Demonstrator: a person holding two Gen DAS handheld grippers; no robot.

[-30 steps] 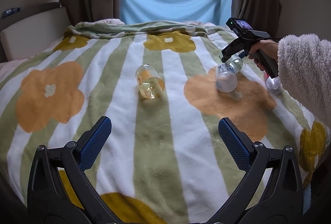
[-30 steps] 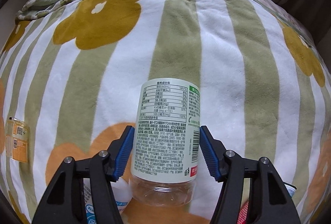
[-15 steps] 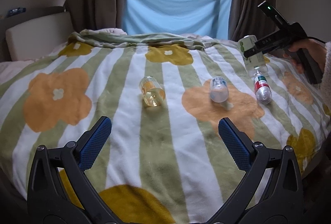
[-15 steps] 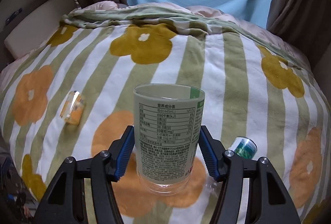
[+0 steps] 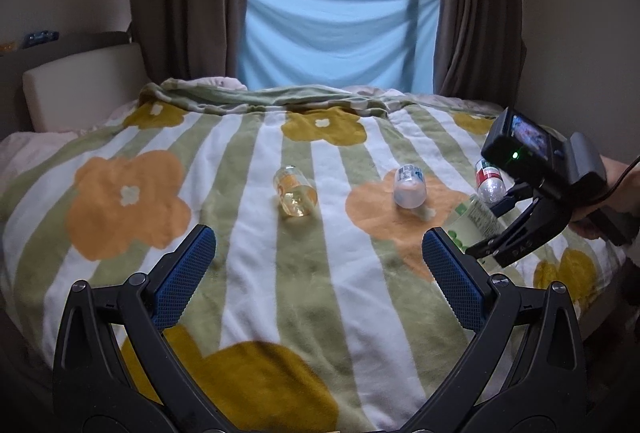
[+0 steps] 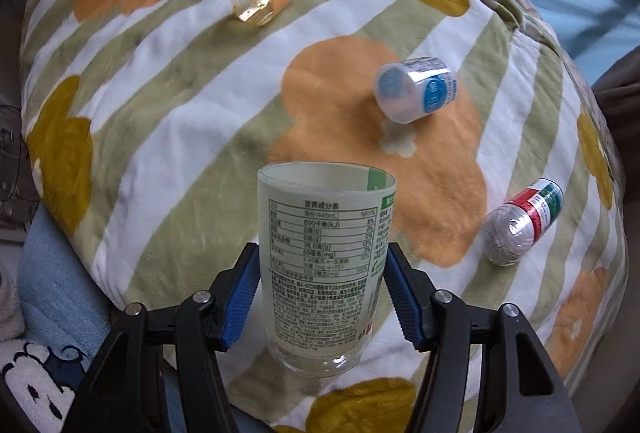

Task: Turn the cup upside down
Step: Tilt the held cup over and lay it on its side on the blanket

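Right claw grips cup, base hidden below.

Clear plastic cup, fleecy blanket

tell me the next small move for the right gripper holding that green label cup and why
Probably keep rotating the wrist so the open rim turns down toward the blanket. The right gripper is shut on the green-label cup, held off the bed with its rim pointing away from the camera and its clear base nearest, so the flip looks unfinished. The left gripper is open and idle.
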